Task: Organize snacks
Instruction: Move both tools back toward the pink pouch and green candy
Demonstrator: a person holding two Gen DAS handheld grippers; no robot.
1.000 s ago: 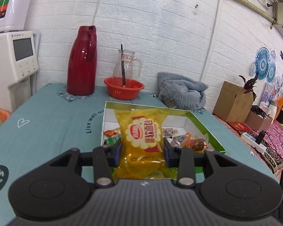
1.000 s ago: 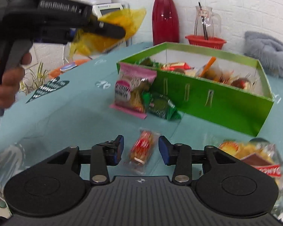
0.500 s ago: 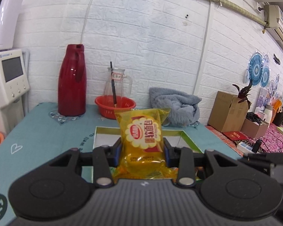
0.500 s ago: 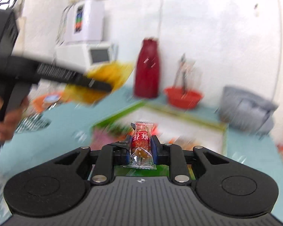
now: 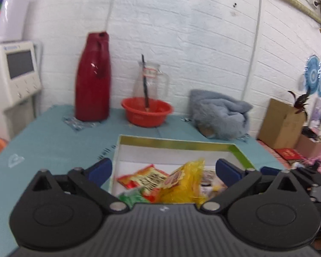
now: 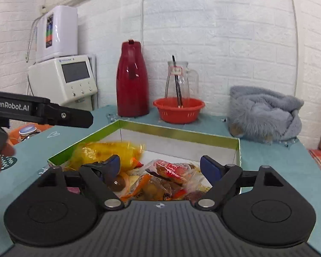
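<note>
Right wrist only: left tongs above green box.

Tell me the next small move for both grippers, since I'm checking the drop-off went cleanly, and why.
Probably lift both clear of the green cardboard box and go back for more snacks. The left gripper and right gripper both have jaws spread wide and hold nothing, while the yellow bread packet and the small red-wrapped candy lie inside the box.
</note>
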